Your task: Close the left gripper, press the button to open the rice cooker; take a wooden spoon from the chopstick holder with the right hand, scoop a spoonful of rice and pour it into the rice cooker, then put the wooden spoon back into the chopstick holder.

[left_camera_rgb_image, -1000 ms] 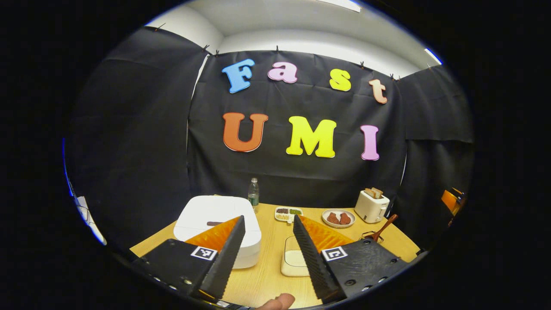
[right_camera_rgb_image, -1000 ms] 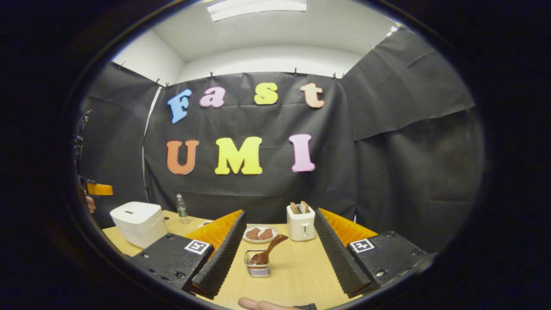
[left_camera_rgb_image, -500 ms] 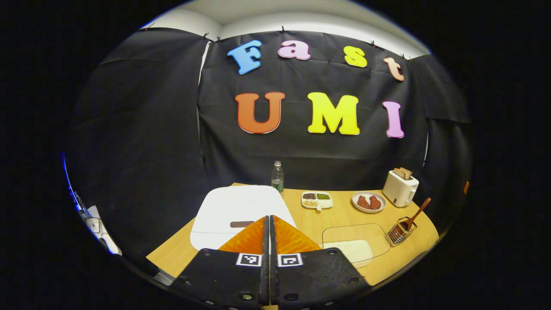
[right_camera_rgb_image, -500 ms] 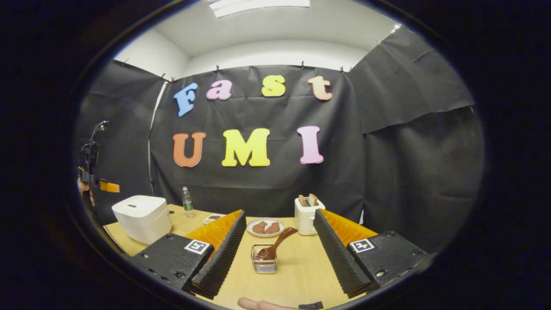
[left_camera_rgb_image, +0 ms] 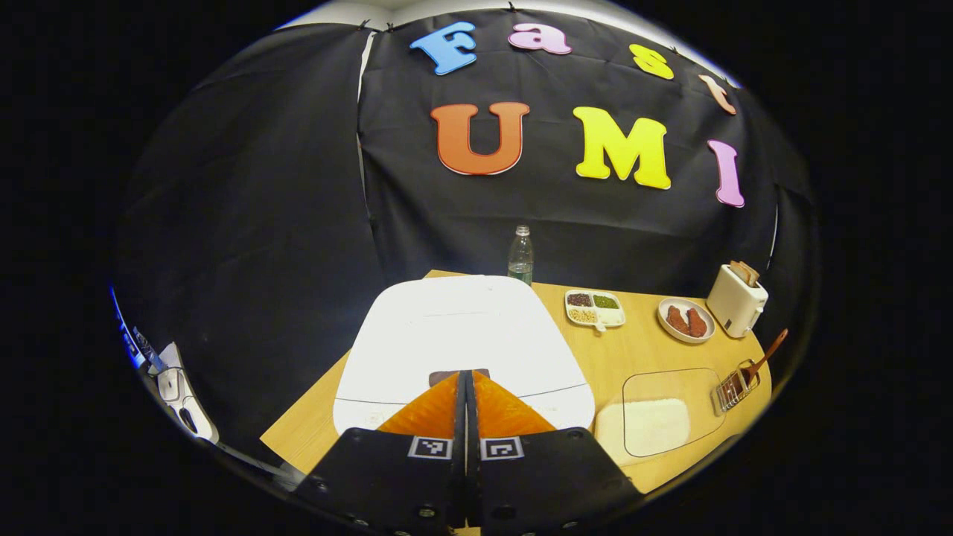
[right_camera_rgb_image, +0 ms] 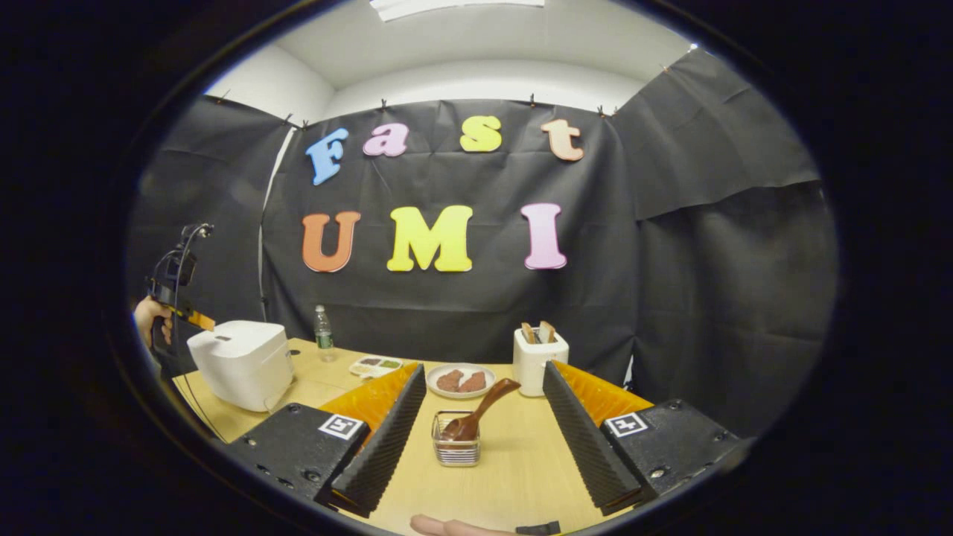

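Note:
The white rice cooker (left_camera_rgb_image: 454,335) stands closed right in front of my left gripper (left_camera_rgb_image: 465,377). That gripper is shut with nothing between its fingers, and its tips sit at the dark button (left_camera_rgb_image: 447,372) on the lid; contact cannot be told. A wire chopstick holder (right_camera_rgb_image: 456,448) with the wooden spoon (right_camera_rgb_image: 480,413) leaning in it stands on the table, straight ahead between the spread fingers of my open right gripper (right_camera_rgb_image: 484,368). A clear container of rice (left_camera_rgb_image: 655,420) lies right of the cooker. In the right gripper view the rice cooker (right_camera_rgb_image: 242,363) is far left, with the left gripper (right_camera_rgb_image: 182,313) over it.
Along the back of the wooden table (left_camera_rgb_image: 633,350) stand a water bottle (left_camera_rgb_image: 520,255), a divided dish (left_camera_rgb_image: 594,307), a plate of brown food (left_camera_rgb_image: 686,320) and a white toaster (left_camera_rgb_image: 735,299). The holder (left_camera_rgb_image: 733,387) is near the right table edge. A hand (right_camera_rgb_image: 149,320) holds the left gripper.
The left gripper has gone from open to shut and moved forward and down over the cooker lid to the button. The right gripper has shifted only slightly and stays open.

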Motion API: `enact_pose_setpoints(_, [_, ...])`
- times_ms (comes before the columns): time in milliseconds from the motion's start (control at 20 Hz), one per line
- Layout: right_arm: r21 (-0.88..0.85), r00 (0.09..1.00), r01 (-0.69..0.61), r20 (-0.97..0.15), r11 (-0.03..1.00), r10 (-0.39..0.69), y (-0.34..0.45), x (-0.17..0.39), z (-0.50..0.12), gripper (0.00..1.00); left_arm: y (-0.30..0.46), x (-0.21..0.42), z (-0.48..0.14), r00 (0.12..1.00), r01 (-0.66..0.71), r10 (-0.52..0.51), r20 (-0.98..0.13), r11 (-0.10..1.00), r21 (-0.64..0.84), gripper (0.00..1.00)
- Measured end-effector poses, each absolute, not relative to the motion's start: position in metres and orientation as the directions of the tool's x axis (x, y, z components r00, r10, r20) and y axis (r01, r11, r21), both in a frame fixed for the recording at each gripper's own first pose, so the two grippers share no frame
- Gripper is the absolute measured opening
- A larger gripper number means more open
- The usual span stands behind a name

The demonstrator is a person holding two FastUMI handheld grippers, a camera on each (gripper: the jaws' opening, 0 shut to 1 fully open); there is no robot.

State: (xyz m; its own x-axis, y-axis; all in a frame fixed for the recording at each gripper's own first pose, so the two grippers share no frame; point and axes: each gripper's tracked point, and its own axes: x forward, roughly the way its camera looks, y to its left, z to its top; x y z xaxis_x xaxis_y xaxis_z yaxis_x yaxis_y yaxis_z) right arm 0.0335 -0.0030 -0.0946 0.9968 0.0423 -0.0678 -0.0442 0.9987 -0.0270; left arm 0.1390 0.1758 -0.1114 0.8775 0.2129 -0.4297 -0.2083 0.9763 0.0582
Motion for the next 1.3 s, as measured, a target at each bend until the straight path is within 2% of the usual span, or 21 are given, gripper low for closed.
enact_pose_setpoints(100, [-0.027, 0.995, -0.044, -0.087, 0.999, 0.041, -0.004, 0.038, -0.103, 0.96, 0.179, 0.146, -0.115, 0.876, -0.201, 0.207, -0.436, 0.978, 0.061, 0.00])
enact_pose_setpoints(150, [-0.026, 0.995, -0.041, -0.094, 0.999, 0.038, -0.006, 0.040, -0.106, 1.00, 0.179, 0.151, -0.114, 0.881, -0.201, 0.207, -0.425, 0.978, 0.059, 0.00])
enact_pose_setpoints(250, [-0.026, 0.994, -0.038, -0.104, 0.999, 0.035, -0.008, 0.043, -0.111, 0.96, 0.180, 0.156, -0.115, 0.880, -0.201, 0.205, -0.429, 0.978, 0.054, 0.00])
enact_pose_setpoints(300, [-0.026, 0.994, -0.036, -0.106, 0.999, 0.033, -0.010, 0.044, -0.111, 1.00, 0.179, 0.159, -0.117, 0.879, -0.199, 0.202, -0.431, 0.979, 0.052, 0.00])
enact_pose_setpoints(650, [-0.023, 0.993, -0.015, -0.119, 1.000, 0.013, -0.024, 0.047, -0.120, 1.00, 0.180, 0.160, -0.129, 0.856, -0.205, 0.214, -0.471, 0.976, 0.070, 0.00])
enact_pose_setpoints(900, [-0.033, 0.993, -0.005, -0.122, 0.999, 0.001, -0.027, 0.043, -0.118, 1.00, 0.181, 0.156, -0.135, 0.834, -0.212, 0.187, -0.519, 0.977, 0.011, 0.00])
enact_pose_setpoints(1050, [-0.051, 0.993, -0.003, -0.117, 0.999, -0.003, -0.029, 0.037, -0.116, 1.00, 0.180, 0.155, -0.127, 0.837, -0.235, 0.190, -0.512, 0.972, -0.023, 0.00])
enact_pose_setpoints(1300, [-0.058, 0.993, 0.007, -0.114, 0.998, -0.014, -0.032, 0.025, -0.114, 1.00, 0.181, 0.136, -0.067, 0.890, -0.242, 0.206, -0.406, 0.970, -0.037, 0.00])
